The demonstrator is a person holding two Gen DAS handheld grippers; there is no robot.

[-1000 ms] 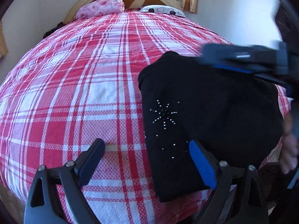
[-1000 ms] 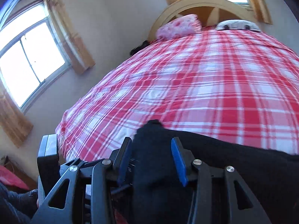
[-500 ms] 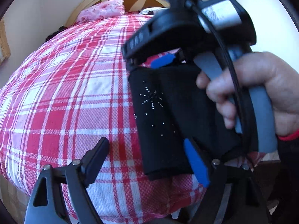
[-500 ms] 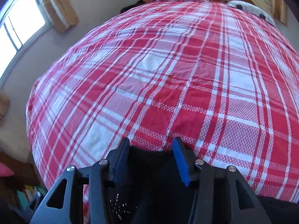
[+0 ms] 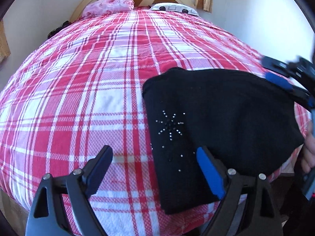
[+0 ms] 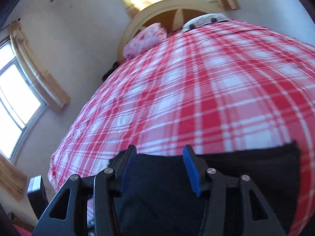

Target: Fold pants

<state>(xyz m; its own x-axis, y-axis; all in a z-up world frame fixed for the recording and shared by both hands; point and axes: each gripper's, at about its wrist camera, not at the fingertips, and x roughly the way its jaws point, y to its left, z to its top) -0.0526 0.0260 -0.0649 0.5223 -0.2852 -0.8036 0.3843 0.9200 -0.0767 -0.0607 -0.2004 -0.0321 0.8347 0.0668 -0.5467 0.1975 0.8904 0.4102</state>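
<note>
From the left wrist view, the black pants (image 5: 222, 129) are seen lying as a compact folded bundle on the red plaid bedspread (image 5: 82, 90), near the bed's front right corner, with the rhinestone star (image 5: 170, 125) facing up. Half a second ago the right gripper (image 5: 285, 82) was planted on top of the bundle and covered much of it; it is now seen drawn off to the bundle's far right edge, blurred, so whether it touches the cloth cannot be told. The left gripper (image 5: 153, 169) is held with its fingers spread wide and nothing between them; one blue pad (image 5: 209, 172) overlaps the bundle's near edge.

From the right wrist view, the right gripper (image 6: 159, 163) is shown with its fingers parted over the dark cloth (image 6: 246, 167), where half a second ago it was pressed low into it; no fabric is seen pinched. The camera is tilted up toward the headboard (image 6: 149, 11) and pink pillow (image 6: 145, 39).

The withdrawal is judged to mean the last fold has been pressed flat and the task is close to complete.
</note>
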